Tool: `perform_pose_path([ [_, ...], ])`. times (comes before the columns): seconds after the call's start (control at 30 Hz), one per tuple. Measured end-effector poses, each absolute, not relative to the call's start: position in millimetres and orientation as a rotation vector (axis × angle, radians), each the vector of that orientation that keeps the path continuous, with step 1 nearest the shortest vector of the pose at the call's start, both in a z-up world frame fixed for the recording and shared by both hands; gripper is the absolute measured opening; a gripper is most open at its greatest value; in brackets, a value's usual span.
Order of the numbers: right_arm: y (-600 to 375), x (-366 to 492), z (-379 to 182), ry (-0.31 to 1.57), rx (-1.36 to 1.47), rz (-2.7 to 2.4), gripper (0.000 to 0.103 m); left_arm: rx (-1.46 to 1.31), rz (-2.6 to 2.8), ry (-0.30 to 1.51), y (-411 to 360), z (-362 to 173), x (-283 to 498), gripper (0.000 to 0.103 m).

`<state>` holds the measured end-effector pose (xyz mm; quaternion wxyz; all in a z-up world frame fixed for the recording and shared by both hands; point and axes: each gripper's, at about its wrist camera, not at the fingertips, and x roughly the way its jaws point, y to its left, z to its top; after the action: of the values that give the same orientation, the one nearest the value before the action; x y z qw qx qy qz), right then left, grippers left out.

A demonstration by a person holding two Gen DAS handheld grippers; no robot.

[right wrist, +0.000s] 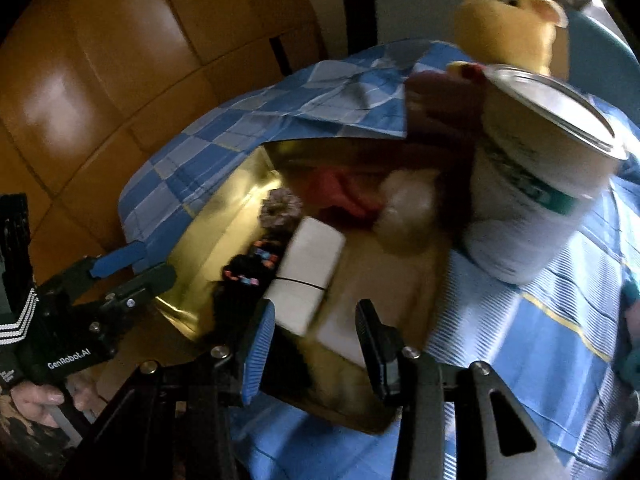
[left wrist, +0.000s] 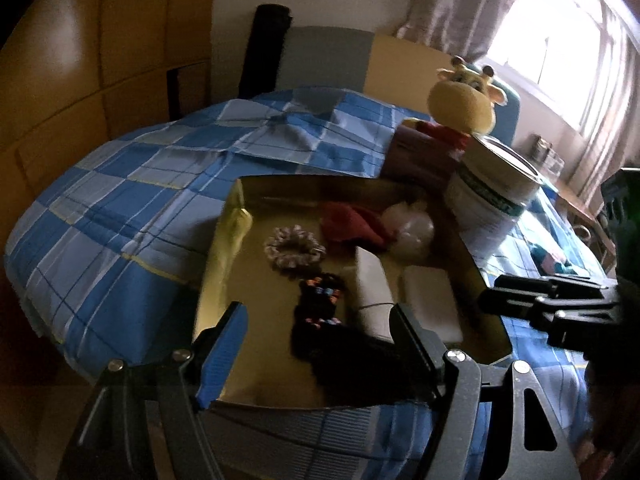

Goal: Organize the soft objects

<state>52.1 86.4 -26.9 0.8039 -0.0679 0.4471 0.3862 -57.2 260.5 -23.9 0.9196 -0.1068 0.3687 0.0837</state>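
Note:
A gold-lined shallow box [left wrist: 224, 240] lies on the blue plaid bed. In it are a grey scrunchie [left wrist: 295, 247], a red cloth [left wrist: 352, 226], a white plastic bag [left wrist: 412, 228], a black item with coloured beads [left wrist: 320, 312] and two white pads [left wrist: 374, 292]. My left gripper [left wrist: 316, 344] is open and empty over the box's near edge. My right gripper [right wrist: 316, 344] is open and empty over the box's near right part; one white pad [right wrist: 308, 276] lies just ahead of it. The box also shows in the right wrist view [right wrist: 240, 200].
A yellow giraffe plush [left wrist: 464, 100] sits behind a dark red box [left wrist: 420, 156] and a large white tin [left wrist: 492, 196] at the bed's right. A wooden wardrobe [left wrist: 100, 60] stands left. A window with curtains [left wrist: 560, 40] is at the right.

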Motion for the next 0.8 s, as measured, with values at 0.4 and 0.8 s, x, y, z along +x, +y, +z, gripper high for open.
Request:
perform_pose_path([
  [0.4,0,71,-23,0.921,-0.028,0.655,0.042,-0.139,0.087,0.775,221,-21,-50,0.074],
  [0.8,-144,102,-8,0.835,0.138,0.287,0.042,-0.067,-0.005,0.795,179,-22,-39,0.074],
])
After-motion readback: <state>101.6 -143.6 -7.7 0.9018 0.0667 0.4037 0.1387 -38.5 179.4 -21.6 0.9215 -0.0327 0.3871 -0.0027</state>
